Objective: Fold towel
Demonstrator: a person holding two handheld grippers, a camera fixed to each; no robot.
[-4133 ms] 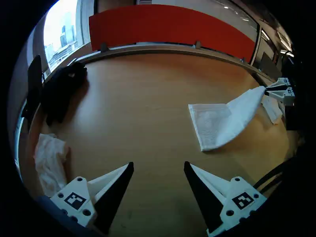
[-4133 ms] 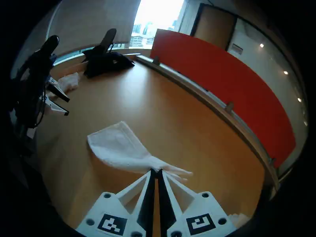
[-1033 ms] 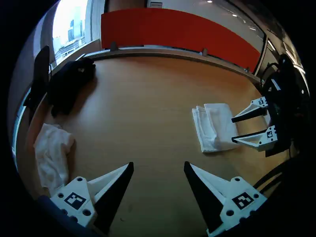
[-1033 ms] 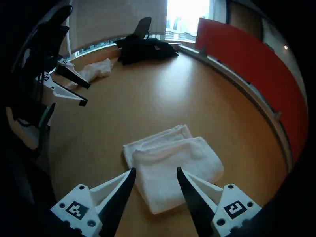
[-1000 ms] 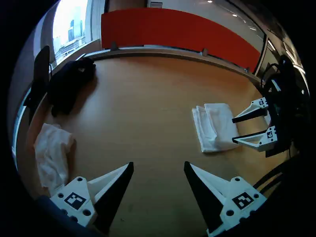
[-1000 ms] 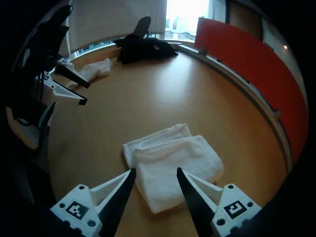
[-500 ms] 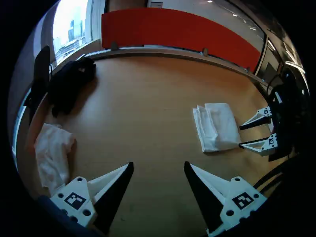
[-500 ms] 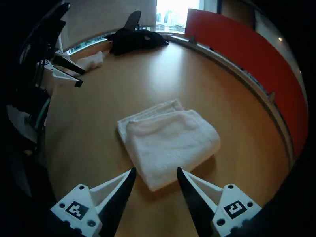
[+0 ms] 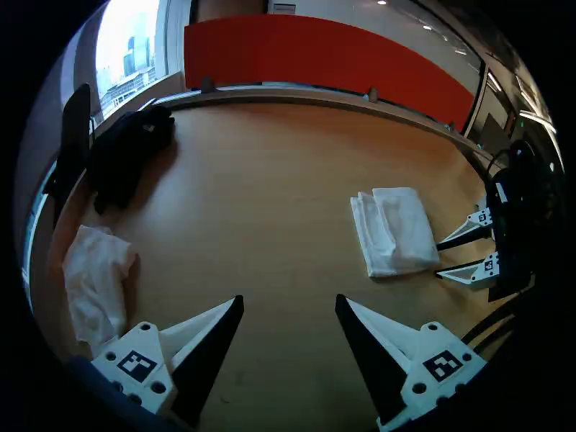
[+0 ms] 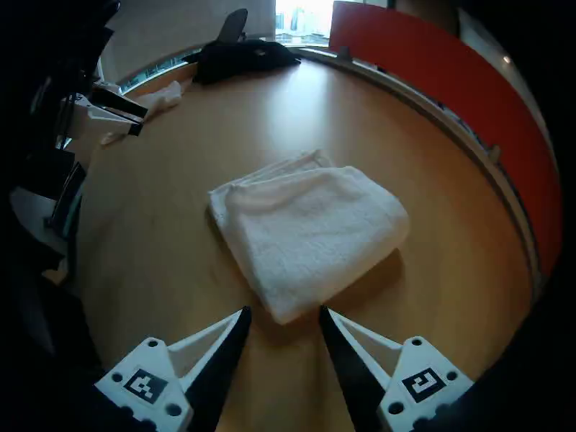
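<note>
White towel (image 10: pixel 309 227) folded into a thick rectangle, lying flat on wooden table (image 10: pixel 180 194), layered edges on its left side.

Left gripper view looks over the surface (image 9: pixel 252 187) from far. Right gripper view sits close. Both see the folded towel (image 9: pixel 396 230) (image 10: pixel 309 230).

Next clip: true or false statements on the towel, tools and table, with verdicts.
1. The white terry towel lies folded on the wooden table. True.
2. The right tool is shut on the towel. False: open, at the towel's near corner.
3. A black fabric heap lies at the table's far end. True.
4. The left tool grips the crumpled white cloth. False: open and empty; the cloth lies apart.
</note>
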